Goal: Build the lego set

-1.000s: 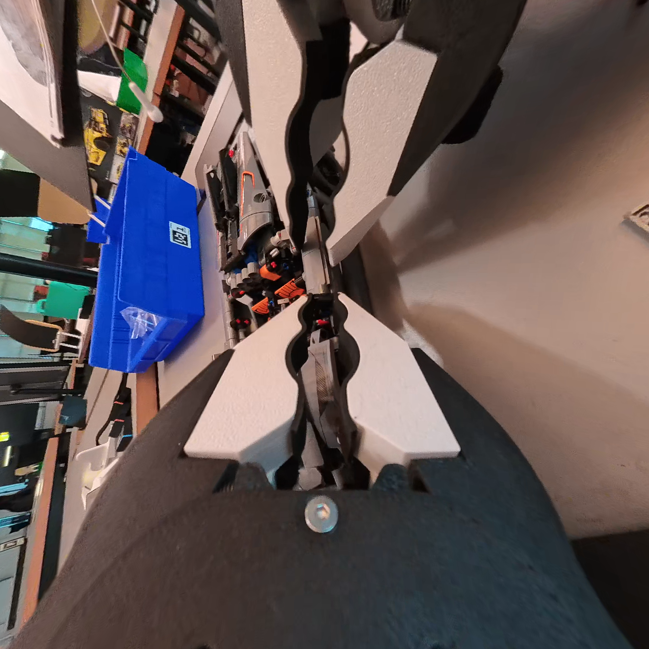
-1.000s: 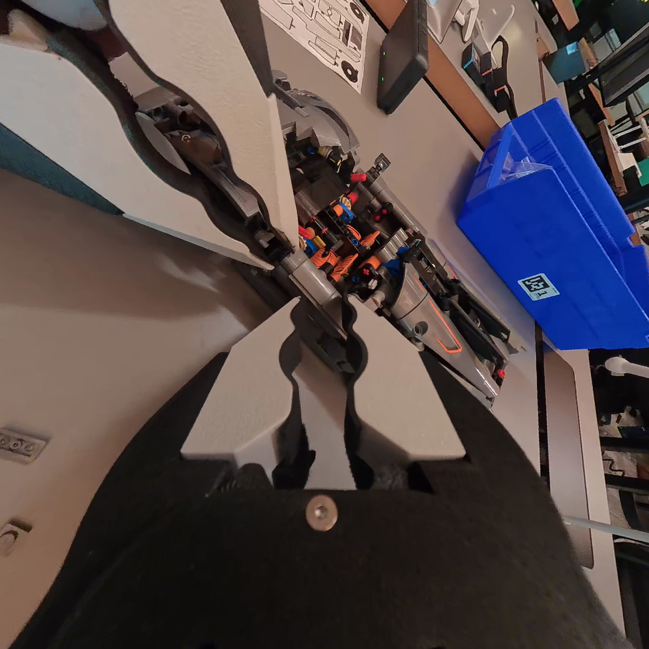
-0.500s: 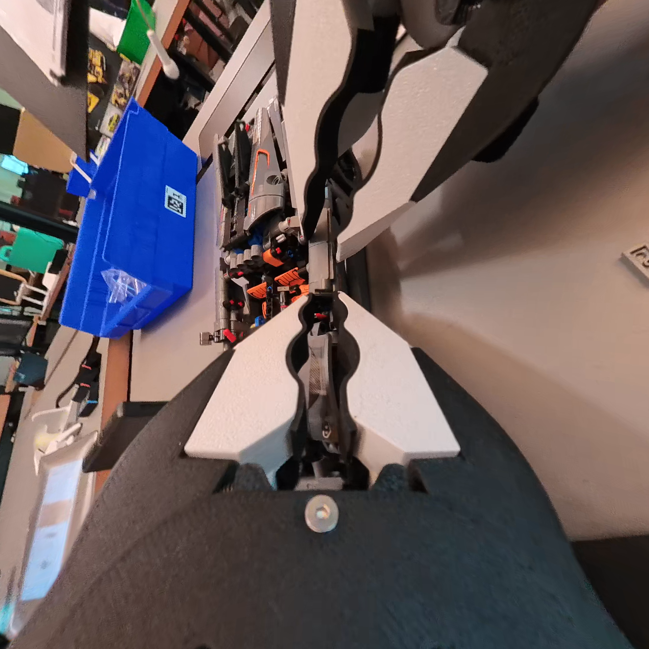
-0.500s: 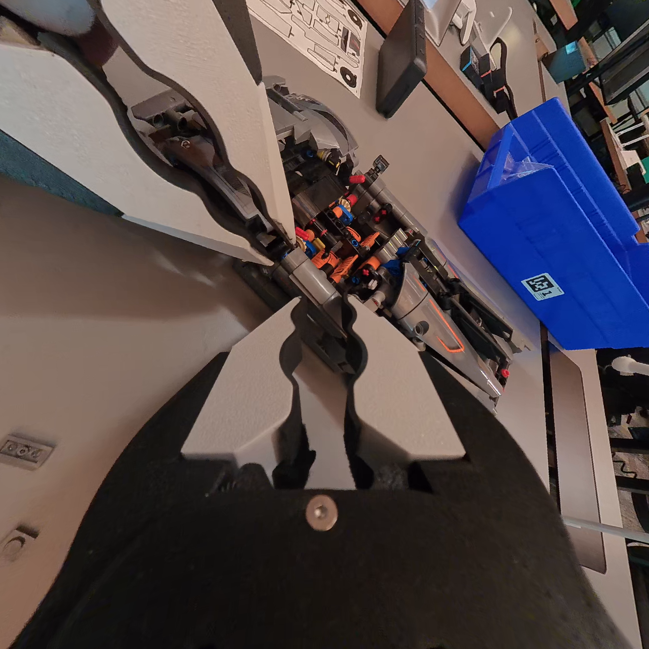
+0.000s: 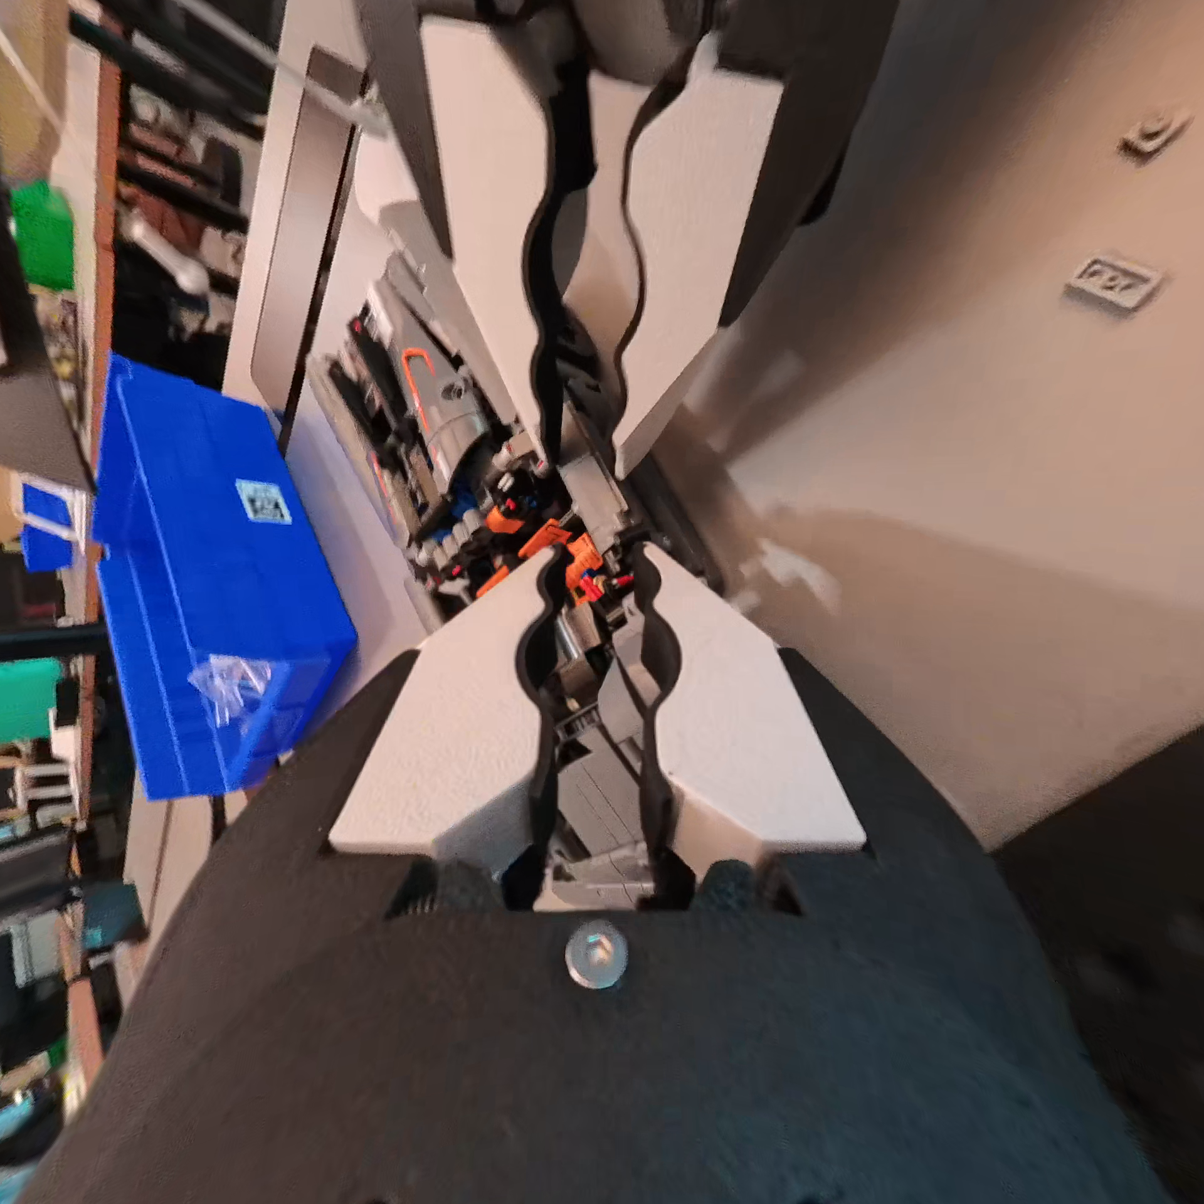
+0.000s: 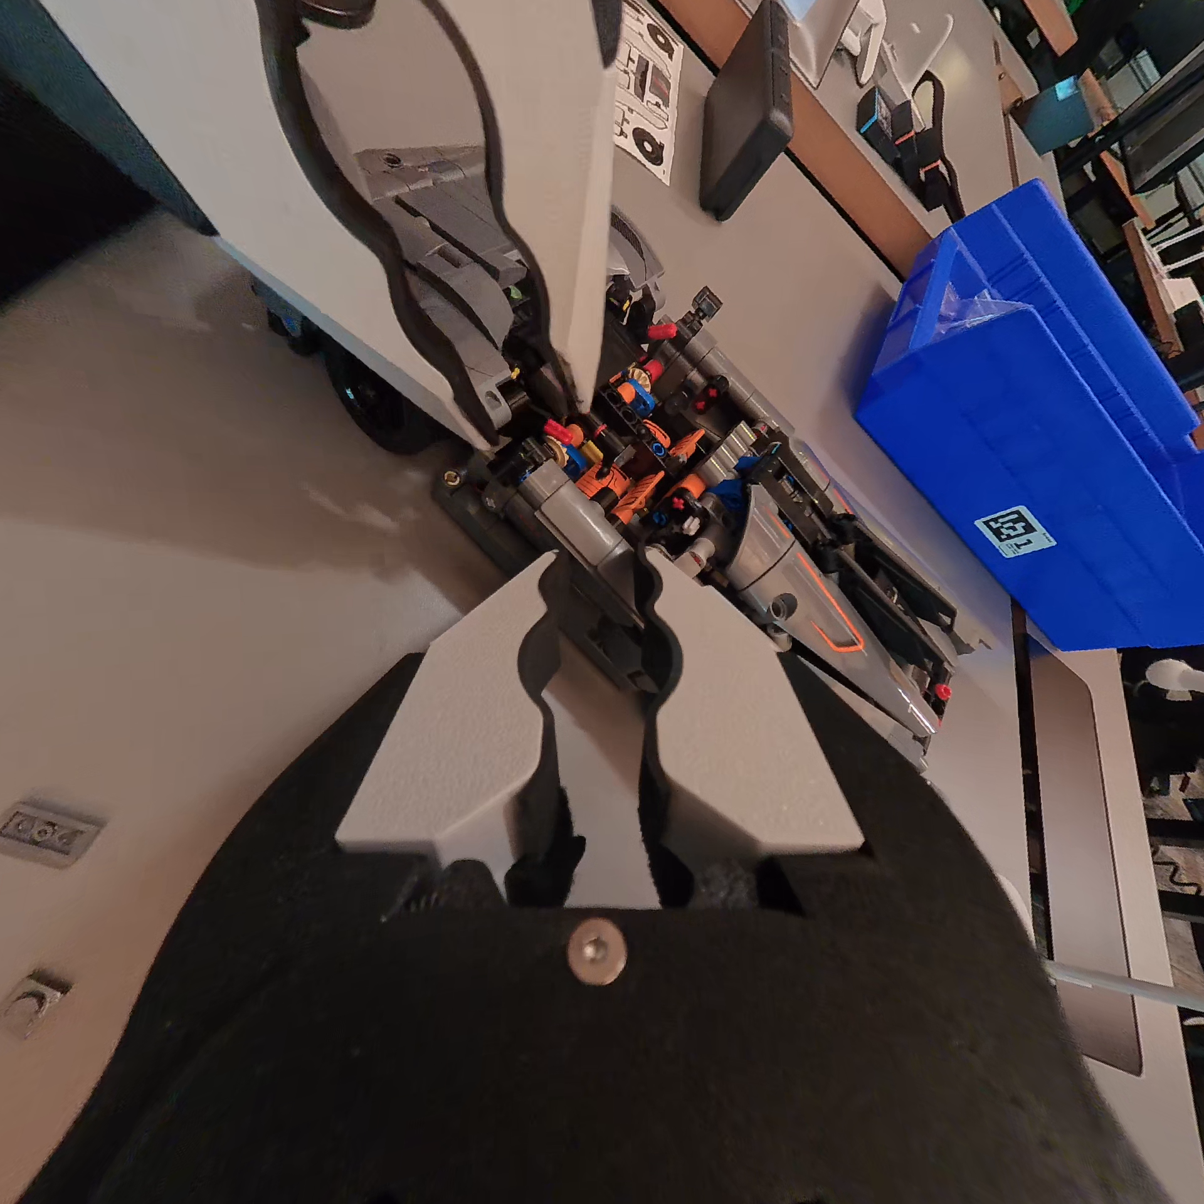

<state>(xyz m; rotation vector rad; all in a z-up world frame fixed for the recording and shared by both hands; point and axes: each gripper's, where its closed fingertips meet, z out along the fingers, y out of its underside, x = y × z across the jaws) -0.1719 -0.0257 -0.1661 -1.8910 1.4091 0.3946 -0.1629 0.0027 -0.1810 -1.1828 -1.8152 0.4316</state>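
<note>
The partly built lego car [image 6: 769, 567] lies on the grey table [image 6: 195, 586]. It has grey panels, black frame and orange and blue inner parts, and also shows in the left wrist view [image 5: 449, 417]. My right gripper [image 6: 599, 557] is shut on the grey and black beam along the car's near side; it enters the left wrist view [image 5: 583, 462] from the top. My left gripper [image 5: 598, 554] is shut on the grey front body panel; it enters the right wrist view [image 6: 534, 417] from the top. The two grippers face each other, tips close together. A black wheel [image 6: 371, 404] shows under the left gripper.
A blue bin [image 6: 1042, 456] with a clear bag stands beyond the car, also seen in the left wrist view [image 5: 195, 554]. Two loose grey plates [image 6: 45, 834] lie on the near table. A black box [image 6: 749, 111] and a printed sheet [image 6: 648, 111] lie farther back. Less than 4 cm separates the two grippers' tips.
My left gripper has shifted from a thin dark part onto the wider grey front panel, and its jaws stand farther apart. The right gripper keeps its hold on the car's side.
</note>
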